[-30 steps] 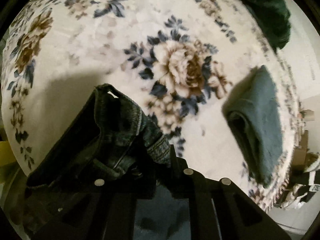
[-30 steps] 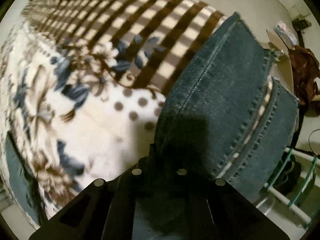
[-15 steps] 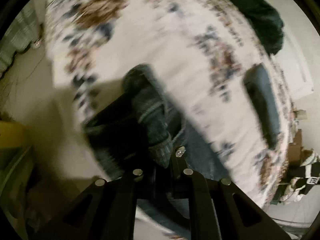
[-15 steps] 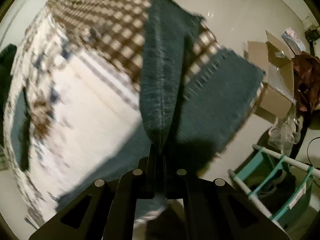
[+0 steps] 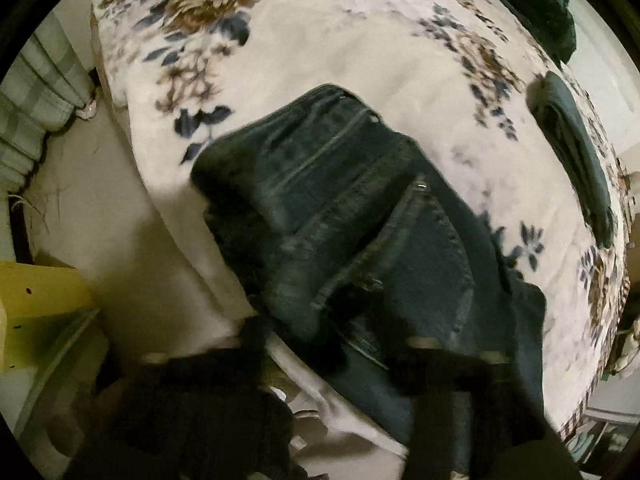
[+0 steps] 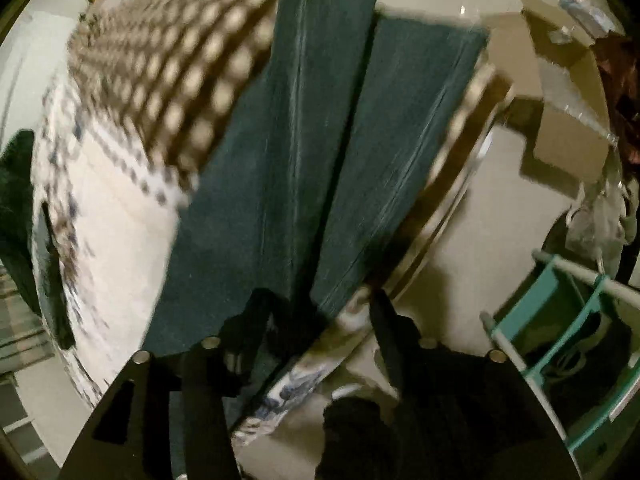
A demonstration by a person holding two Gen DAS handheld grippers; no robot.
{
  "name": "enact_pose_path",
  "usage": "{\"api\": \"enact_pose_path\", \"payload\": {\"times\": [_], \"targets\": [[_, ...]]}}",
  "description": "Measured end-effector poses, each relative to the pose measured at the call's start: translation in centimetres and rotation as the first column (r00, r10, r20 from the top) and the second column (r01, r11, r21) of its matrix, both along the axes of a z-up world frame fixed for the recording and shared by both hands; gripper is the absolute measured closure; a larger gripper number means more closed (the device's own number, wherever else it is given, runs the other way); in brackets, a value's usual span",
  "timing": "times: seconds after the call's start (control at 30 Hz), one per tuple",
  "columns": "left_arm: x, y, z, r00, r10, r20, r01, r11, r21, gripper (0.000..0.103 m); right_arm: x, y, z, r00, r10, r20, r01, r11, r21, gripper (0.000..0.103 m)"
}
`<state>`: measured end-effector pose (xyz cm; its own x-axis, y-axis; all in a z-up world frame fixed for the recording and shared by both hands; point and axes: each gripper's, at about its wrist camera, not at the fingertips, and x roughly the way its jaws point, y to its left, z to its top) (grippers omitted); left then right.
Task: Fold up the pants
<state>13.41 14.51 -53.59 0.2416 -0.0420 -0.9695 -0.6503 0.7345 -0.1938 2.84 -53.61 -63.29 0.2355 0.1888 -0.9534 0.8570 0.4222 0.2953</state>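
Dark blue jeans lie on the floral blanket. The left wrist view shows their waist and pocket end, rumpled near the bed's near edge. The right wrist view shows the two legs stretched side by side toward the checked end of the blanket. My left gripper is open just above the waist, fingers apart, holding nothing. My right gripper is open at the near end of the legs, holding nothing. Both views are blurred.
A folded dark garment lies at the right of the bed and a dark green one at the far corner. Cardboard boxes, a teal rack and a yellow box stand on the floor.
Both grippers were shut on the jeans and carried them; they have opened and let go. The jeans now lie spread on the bed, legs laid out flat.
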Motion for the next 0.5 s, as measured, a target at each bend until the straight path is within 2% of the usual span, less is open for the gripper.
{"api": "enact_pose_path", "payload": {"times": [0.03, 0.13, 0.2, 0.27, 0.33, 0.4, 0.43, 0.47, 0.5], "targets": [[0.0, -0.2, 0.5, 1.0, -0.002, 0.014, 0.002, 1.0, 0.003, 0.027, -0.4, -0.8, 0.7, 1.0, -0.021, 0.022, 0.022, 1.0, -0.019, 0.041], [0.5, -1.6, 1.3, 0.999, -0.029, 0.024, 0.028, 0.998, 0.051, 0.026, -0.3, -3.5, 2.3, 0.993, -0.084, 0.085, 0.089, 0.994, -0.062, 0.039], [1.3, -2.4, 1.0, 0.998, -0.055, 0.014, 0.054, 0.996, 0.076, 0.026, 1.4, -5.3, 2.8, 0.991, -0.097, 0.097, 0.106, 0.991, -0.085, 0.039], [1.6, -2.9, 0.3, 0.997, -0.072, -0.009, 0.072, 0.994, 0.083, 0.026, 3.5, -6.3, 2.5, 0.993, -0.081, 0.084, 0.091, 0.989, -0.119, 0.039], [1.7, -3.2, -0.4, 0.996, -0.086, -0.025, 0.088, 0.993, 0.085, 0.026, 6.4, -6.9, 1.4, 0.999, -0.023, 0.033, 0.027, 0.99, -0.138, 0.027], [1.8, -3.5, -1.0, 0.995, -0.094, -0.037, 0.097, 0.991, 0.096, 0.026, 7.8, -7.6, 0.0, 1.0, -0.007, -0.017, 0.005, 0.991, -0.136, 0.027], [2.0, -3.6, -1.3, 0.995, -0.094, -0.041, 0.098, 0.99, 0.097, 0.026, 8.1, -7.9, -0.7, 0.998, -0.005, -0.063, -0.003, 0.992, -0.128, 0.034], [2.0, -3.6, -1.6, 0.995, -0.09, -0.047, 0.095, 0.991, 0.095, 0.026, 8.3, -8.3, -1.1, 0.996, -0.015, -0.092, 0.004, 0.993, -0.12, 0.046], [2.1, -3.5, -1.7, 0.995, -0.083, -0.051, 0.087, 0.992, 0.091, 0.026, 7.9, -8.8, -0.9, 0.993, -0.036, -0.114, 0.022, 0.992, -0.128, 0.079]]}}
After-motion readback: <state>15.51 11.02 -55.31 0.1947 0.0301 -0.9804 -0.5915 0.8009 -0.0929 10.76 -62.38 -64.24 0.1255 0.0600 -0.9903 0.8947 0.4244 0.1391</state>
